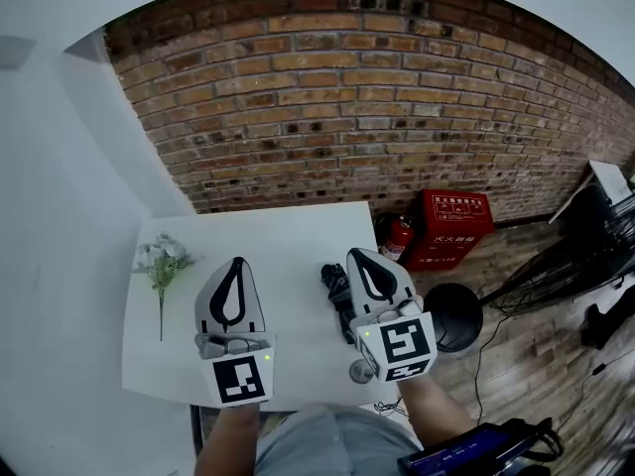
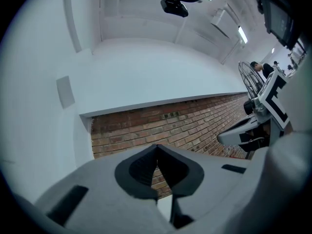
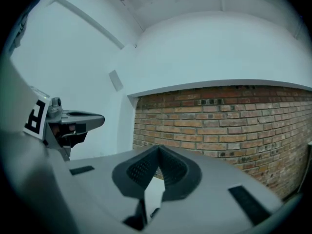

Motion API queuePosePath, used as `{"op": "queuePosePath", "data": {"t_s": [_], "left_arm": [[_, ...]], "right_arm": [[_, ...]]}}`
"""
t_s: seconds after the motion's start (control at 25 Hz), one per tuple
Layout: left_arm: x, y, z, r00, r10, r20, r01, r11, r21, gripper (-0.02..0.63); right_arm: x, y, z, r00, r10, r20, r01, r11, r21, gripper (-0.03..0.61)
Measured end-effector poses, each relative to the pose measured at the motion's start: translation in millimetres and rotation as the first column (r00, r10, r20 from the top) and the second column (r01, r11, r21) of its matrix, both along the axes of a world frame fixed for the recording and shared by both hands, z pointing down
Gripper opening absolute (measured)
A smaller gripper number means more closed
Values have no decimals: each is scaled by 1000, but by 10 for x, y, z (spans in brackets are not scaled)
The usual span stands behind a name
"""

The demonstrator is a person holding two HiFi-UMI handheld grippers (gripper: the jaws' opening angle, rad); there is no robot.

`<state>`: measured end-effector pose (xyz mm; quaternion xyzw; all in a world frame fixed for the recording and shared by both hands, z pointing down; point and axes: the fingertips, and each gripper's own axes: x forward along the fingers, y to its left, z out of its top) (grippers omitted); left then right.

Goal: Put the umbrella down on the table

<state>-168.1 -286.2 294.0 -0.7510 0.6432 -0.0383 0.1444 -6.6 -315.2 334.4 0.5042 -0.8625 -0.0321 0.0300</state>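
Observation:
A black folded umbrella lies on the white table near its right edge, partly hidden behind my right gripper. That gripper hovers above it and is shut, its tips meeting with nothing between them. My left gripper hangs over the middle of the table, a little left of the umbrella. It is also shut and empty. Both point level at the brick wall; neither touches the umbrella.
A sprig of white flowers lies at the table's left end. Right of the table, on the wooden floor, stand a red extinguisher box, a fire extinguisher, a round black stool and a fan.

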Motion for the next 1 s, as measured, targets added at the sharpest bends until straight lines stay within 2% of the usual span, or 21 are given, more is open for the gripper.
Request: {"op": "queuePosePath", "data": {"t_s": [1.0], "left_arm": [[16, -38, 112, 1000, 8, 14, -7, 1000, -22, 8]], "right_arm": [[4, -40, 28, 1000, -1, 3, 1, 1000, -10, 5]]}}
